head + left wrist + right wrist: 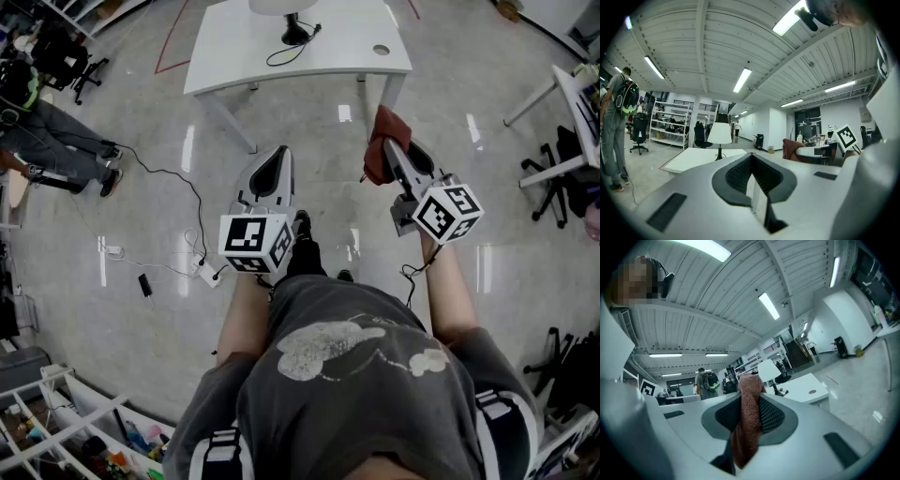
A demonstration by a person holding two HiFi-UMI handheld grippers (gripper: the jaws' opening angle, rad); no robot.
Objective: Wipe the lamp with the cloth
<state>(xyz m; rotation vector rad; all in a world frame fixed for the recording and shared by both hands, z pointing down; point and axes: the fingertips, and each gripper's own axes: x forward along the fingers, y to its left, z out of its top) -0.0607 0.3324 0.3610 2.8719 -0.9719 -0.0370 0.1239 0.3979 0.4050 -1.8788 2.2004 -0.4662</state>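
Evidently only the pick-up was done: the right tongs (pixel 397 153) were clamped on the cloth (pixel 749 413), the left tongs (pixel 273 163) were closed and empty, and the lamp (pixel 296 34) stood on the desk (pixel 328 52), well apart from both, apparently not yet wiped.

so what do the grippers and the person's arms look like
The left gripper and right gripper have pale grey shells with dark ribbed pads inside the tongs. Each carries a white cube with black square markers. A thin dark cable hangs by the right wrist. The person wears a grey short-sleeved T-shirt with a pale print.
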